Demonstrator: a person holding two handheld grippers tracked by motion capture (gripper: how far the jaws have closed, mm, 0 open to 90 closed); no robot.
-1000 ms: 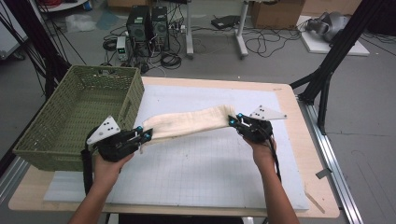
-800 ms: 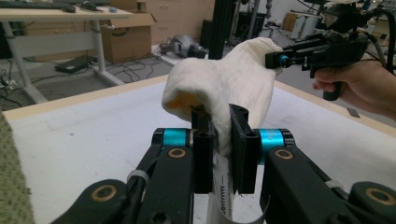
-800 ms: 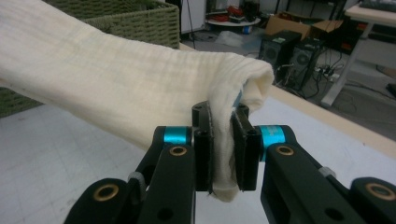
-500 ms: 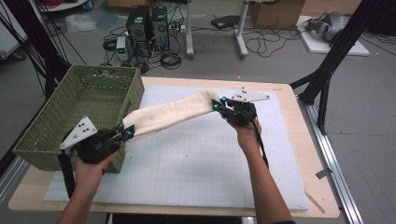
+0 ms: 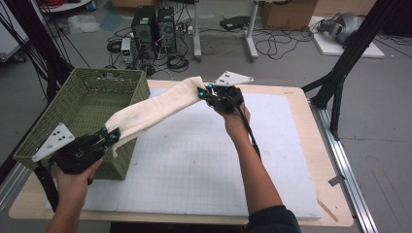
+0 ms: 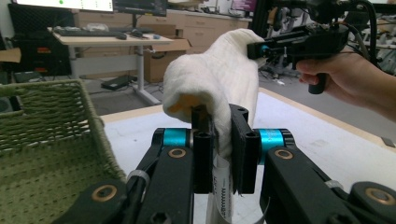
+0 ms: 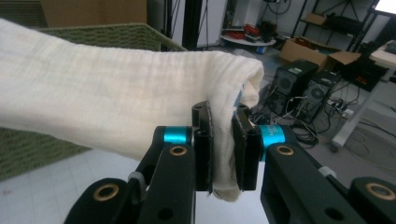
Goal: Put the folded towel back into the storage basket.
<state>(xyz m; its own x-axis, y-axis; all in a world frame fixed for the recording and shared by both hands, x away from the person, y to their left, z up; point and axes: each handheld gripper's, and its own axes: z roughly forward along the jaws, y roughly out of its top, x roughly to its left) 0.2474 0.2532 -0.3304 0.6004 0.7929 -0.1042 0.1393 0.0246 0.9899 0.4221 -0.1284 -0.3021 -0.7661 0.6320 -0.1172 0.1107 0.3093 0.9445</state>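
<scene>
A light wooden table [image 5: 335,160] with a white gridded mat [image 5: 194,170] stood in a workshop, computer towers and loose cables on the floor behind it. At the left edge of the table sat a green woven basket [image 5: 73,109], open and with nothing visible inside it. Just in front of its near right corner, the left gripper [image 5: 108,137] was clamped on one end of a cream cloth [image 5: 150,109]; in the left gripper view the jaws stood nearly together with the folded fabric and a printed care label [image 6: 223,186] pinched between them. From there the cloth ran up and to the right, off the mat, crossing above the basket's right rim as a rolled or folded band. It looked light, soft and limp, with a ribbed weave, likely to sag and unfold wherever it was unsupported, so the two ends seemed the sensible places to hold it, keeping some tension between them. It appeared neither slippery nor fragile. At the far right end, above the back of the mat, the right gripper [image 5: 206,93] was closed on the other end, jaws nearly together with a thick fold of fabric squeezed between them and a small tail hanging below. Both of the person's forearms reached in from the near edge.
</scene>
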